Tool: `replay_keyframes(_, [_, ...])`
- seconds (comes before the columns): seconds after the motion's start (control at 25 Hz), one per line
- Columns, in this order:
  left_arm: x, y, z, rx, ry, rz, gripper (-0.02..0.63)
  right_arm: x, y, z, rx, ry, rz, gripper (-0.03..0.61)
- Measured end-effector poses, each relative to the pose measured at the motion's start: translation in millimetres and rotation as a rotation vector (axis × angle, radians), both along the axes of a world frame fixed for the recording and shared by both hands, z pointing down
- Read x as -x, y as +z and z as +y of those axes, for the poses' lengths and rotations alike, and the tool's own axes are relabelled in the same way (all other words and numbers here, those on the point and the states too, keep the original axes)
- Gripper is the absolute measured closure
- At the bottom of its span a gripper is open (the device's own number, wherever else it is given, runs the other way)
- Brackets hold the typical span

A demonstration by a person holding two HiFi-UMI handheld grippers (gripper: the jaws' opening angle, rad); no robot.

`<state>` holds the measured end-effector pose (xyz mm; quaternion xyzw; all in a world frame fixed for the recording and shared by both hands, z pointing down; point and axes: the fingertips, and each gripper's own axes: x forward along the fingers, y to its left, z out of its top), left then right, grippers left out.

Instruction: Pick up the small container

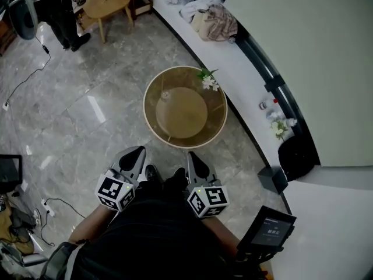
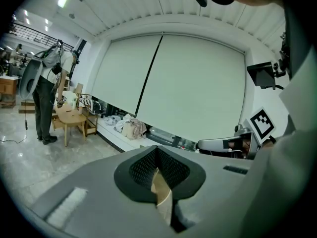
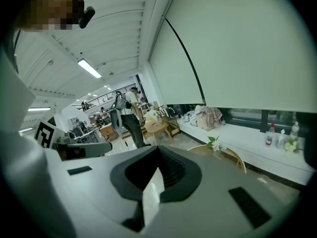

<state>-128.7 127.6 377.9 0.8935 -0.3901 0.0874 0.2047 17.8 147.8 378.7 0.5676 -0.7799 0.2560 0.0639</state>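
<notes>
A round wooden table (image 1: 217,130) with a raised rim stands on the floor ahead of me. On its left part sits a small pale container (image 1: 165,95), too small to make out in detail. White flowers (image 1: 208,82) lie at the table's far rim. My left gripper (image 1: 133,156) and right gripper (image 1: 195,163) hang side by side short of the table's near edge, both clear of the container. In the left gripper view the jaws (image 2: 158,158) meet with nothing between them. The right gripper (image 3: 157,168) looks the same, with the table (image 3: 229,155) and flowers (image 3: 214,144) beyond it.
A white window ledge (image 1: 250,74) runs along the right, carrying heaped clothes (image 1: 211,17) and small bottles (image 1: 267,104). A dark bin (image 1: 272,178) stands by the ledge. A wooden stool (image 1: 108,4) and a standing person (image 1: 61,16) are at the far left. Cables (image 1: 26,80) cross the floor.
</notes>
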Motion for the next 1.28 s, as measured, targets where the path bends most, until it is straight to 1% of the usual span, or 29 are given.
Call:
replay_keyframes(0.12, [-12.1,7.5,-9.2,0.011,0.027,-0.007,0.612,-7.5,11.6,-9.1,0.018,0.003,-0.015,0.573])
replay_keyframes(0.2, [-16.0,10.9,-19.0,0.014,0.024,-0.018,0.612,-10.2,19.1,-18.7,0.031,0.002,-0.033,0.572])
replay_keyframes(0.36, [-22.7,20.3,-43.5,0.021,-0.009,-0.054,0.612,-15.0,28.5,-46.4,0.035,-0.026,-0.068,0.572])
replay_keyframes(0.48, [-28.5,28.1,-66.8,0.02,-0.048,-0.097,0.612,-23.7,31.4,-72.3,0.036,-0.056,-0.079,0.572])
replay_keyframes(0.76, [-49.6,56.4,-110.0,0.018,-0.09,-0.16,0.612,-43.1,46.3,-125.9,0.063,-0.139,-0.081,0.573])
replay_keyframes(0.92, [-49.8,73.4,-123.7,0.03,-0.122,-0.202,0.612,-47.0,56.9,-140.5,0.076,-0.19,-0.083,0.573])
replay_keyframes(1.12, [-40.5,86.0,-144.2,0.026,-0.191,-0.295,0.612,-57.1,70.5,-155.2,0.078,-0.227,-0.073,0.574])
replay_keyframes(1.2, [-39.4,89.5,-151.4,0.019,-0.208,-0.303,0.611,-65.0,79.9,-160.3,0.085,-0.231,-0.058,0.572])
replay_keyframes(1.28, [-40.3,93.9,-158.2,0.008,-0.203,-0.299,0.611,-71.9,89.9,-167.3,0.094,-0.228,-0.038,0.574])
